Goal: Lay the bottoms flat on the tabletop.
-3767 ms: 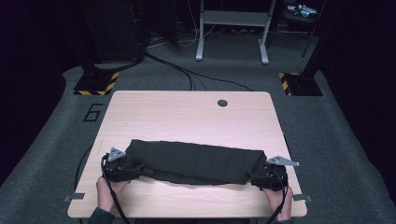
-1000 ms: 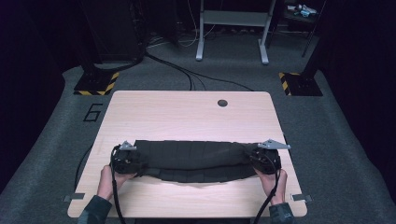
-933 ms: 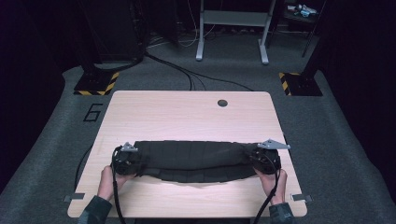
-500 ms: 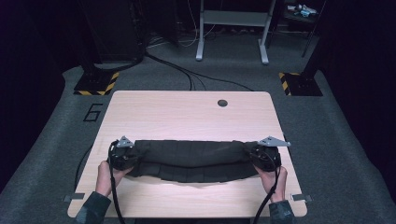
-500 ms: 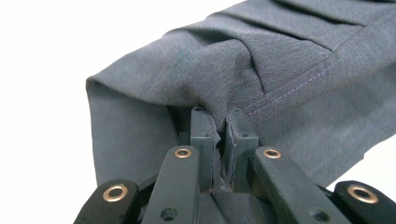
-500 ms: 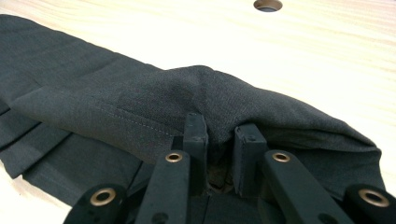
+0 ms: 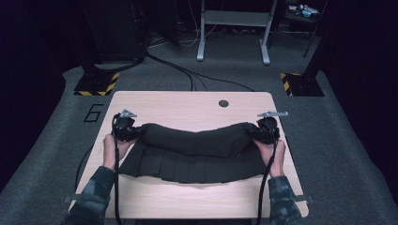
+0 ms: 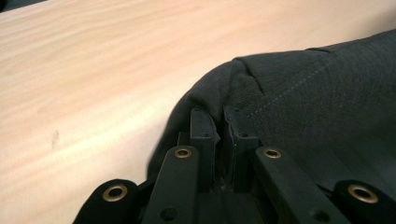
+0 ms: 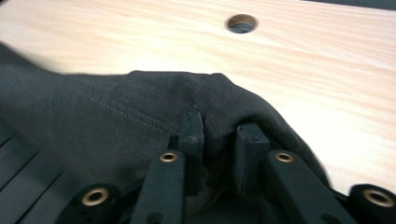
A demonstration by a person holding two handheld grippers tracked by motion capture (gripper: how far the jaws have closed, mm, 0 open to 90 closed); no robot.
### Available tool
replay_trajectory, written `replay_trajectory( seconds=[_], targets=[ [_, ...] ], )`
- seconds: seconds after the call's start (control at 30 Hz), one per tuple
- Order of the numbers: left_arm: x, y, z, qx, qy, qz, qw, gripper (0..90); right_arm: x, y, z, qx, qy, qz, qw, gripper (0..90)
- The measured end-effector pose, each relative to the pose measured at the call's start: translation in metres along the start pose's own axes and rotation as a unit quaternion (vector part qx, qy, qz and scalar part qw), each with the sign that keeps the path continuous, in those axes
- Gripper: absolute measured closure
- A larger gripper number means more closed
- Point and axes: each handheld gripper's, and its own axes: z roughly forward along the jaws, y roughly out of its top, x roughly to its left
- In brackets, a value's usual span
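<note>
From the high view: a dark pleated garment (image 7: 192,157), likely a skirt, lies across the near half of the tabletop (image 7: 187,105). Its far edge is lifted and rolled toward the middle, while the pleated part lies flat nearer the person. The left gripper (image 7: 126,132) has one end of that raised edge and the right gripper (image 7: 265,131) has the other. Holding both ends at once keeps the edge straight, which looks to me like a fold across the garment's width. The far tabletop is bare apart from a round cable hole (image 7: 224,103), so nothing blocks the way forward. On the floor beyond are cables (image 7: 187,75), two yellow-and-black striped stand bases (image 7: 96,84) and a grey frame (image 7: 232,28), all well apart from the work.

Left gripper view: the two black jaws are nearly together, with a thin layer of the dark fabric (image 8: 299,93) pinched between them. The cloth bunches up over the jaw tips, a stitched seam runs off to the right, and bare wood lies to the left.

Right gripper view: these jaws stand a little wider, closed on a thicker fold of the same fabric (image 9: 116,116) that bulges between them. The cable hole (image 9: 241,22) sits ahead, and the pleats show at lower left.
</note>
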Motion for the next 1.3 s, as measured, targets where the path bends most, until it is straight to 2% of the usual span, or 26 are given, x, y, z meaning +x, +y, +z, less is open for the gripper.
replay_trajectory(
  seconds=[0.03,0.07,0.13,0.17,0.2,0.27,0.3,0.37,0.5,0.53,0.57,0.6,0.63,0.7,0.73,0.77,0.83,0.93,1.03,1.13,1.23,1.27,1.3],
  targets=[
    [0.002,0.005,0.006,0.009,0.020,-0.001,0.9998,81.0,-0.003,0.006,0.009,0.003,-0.011,0.001,0.9999,69.9],
    [0.003,0.008,0.012,0.008,0.032,-0.011,0.9994,74.5,-0.005,0.011,0.017,0.009,-0.026,0.014,0.9995,65.5],
    [0.003,0.009,0.018,0.006,0.028,-0.030,0.9992,60.4,-0.009,0.017,0.024,0.012,-0.041,0.030,0.9986,57.2],
    [0.002,0.008,0.018,0.012,0.028,-0.027,0.9992,52.7,-0.010,0.018,0.025,0.011,-0.043,0.036,0.9984,51.3],
    [0.001,0.006,0.018,0.016,0.021,-0.027,0.9993,46.9,-0.010,0.017,0.024,0.013,-0.045,0.041,0.9981,49.5],
    [-0.003,0.000,0.018,0.014,0.013,-0.026,0.9995,37.9,-0.009,0.012,0.021,0.015,-0.045,0.036,0.9982,41.1],
    [-0.005,-0.004,0.018,0.016,0.011,-0.016,0.9997,35.2,-0.009,0.008,0.021,0.020,-0.044,0.031,0.9984,39.5],
    [-0.007,-0.011,0.021,0.024,0.002,-0.017,0.9996,30.4,-0.010,-0.003,0.021,0.030,-0.037,0.030,0.9984,33.3],
    [-0.008,-0.027,0.030,0.046,-0.008,-0.007,0.9989,24.8,-0.011,-0.028,0.030,0.057,-0.029,0.028,0.9976,22.2],
    [-0.007,-0.030,0.033,0.057,-0.017,-0.008,0.9982,23.1,-0.011,-0.034,0.033,0.069,-0.030,0.033,0.9966,19.7],
    [-0.008,-0.033,0.035,0.057,-0.022,-0.016,0.9980,20.1,-0.012,-0.040,0.037,0.069,-0.024,0.025,0.9970,18.0],
    [-0.007,-0.037,0.037,0.056,-0.014,-0.008,0.9983,19.0,-0.012,-0.045,0.040,0.076,-0.025,0.029,0.9963,16.0],
    [-0.008,-0.039,0.040,0.063,-0.009,-0.003,0.9980,18.5,-0.012,-0.049,0.043,0.082,-0.029,0.022,0.9960,14.5],
    [-0.007,-0.045,0.045,0.075,-0.024,-0.018,0.9967,14.4,-0.012,-0.056,0.049,0.092,-0.030,0.015,0.9952,9.5],
    [-0.007,-0.048,0.047,0.075,-0.017,-0.017,0.9969,14.1,-0.011,-0.060,0.052,0.096,-0.035,0.021,0.9945,5.3],
    [-0.008,-0.051,0.048,0.077,-0.012,-0.008,0.9969,14.0,-0.011,-0.062,0.055,0.105,-0.037,0.014,0.9937,2.2],
    [-0.009,-0.056,0.053,0.089,-0.015,-0.006,0.9959,12.0,-0.011,-0.067,0.059,0.113,-0.037,0.011,0.9928,1.0],
    [-0.013,-0.063,0.052,0.083,0.001,0.007,0.9965,9.8,-0.007,-0.073,0.063,0.121,-0.059,-0.013,0.9908,0.0],
    [-0.014,-0.065,0.051,0.081,0.000,0.004,0.9967,8.7,-0.006,-0.075,0.062,0.120,-0.060,-0.012,0.9909,0.0],
    [-0.017,-0.071,0.049,0.073,0.009,0.015,0.9972,8.5,-0.005,-0.078,0.060,0.114,-0.060,-0.011,0.9916,0.0],
    [-0.018,-0.074,0.046,0.070,0.008,0.009,0.9975,8.6,-0.004,-0.081,0.057,0.111,-0.059,-0.008,0.9920,0.0],
    [-0.018,-0.074,0.046,0.068,0.010,0.012,0.9976,8.5,-0.004,-0.082,0.057,0.107,-0.059,-0.013,0.9924,0.0],
    [-0.019,-0.075,0.045,0.069,0.010,0.010,0.9975,8.6,-0.003,-0.083,0.056,0.111,-0.059,-0.006,0.9920,0.0]
  ],
)
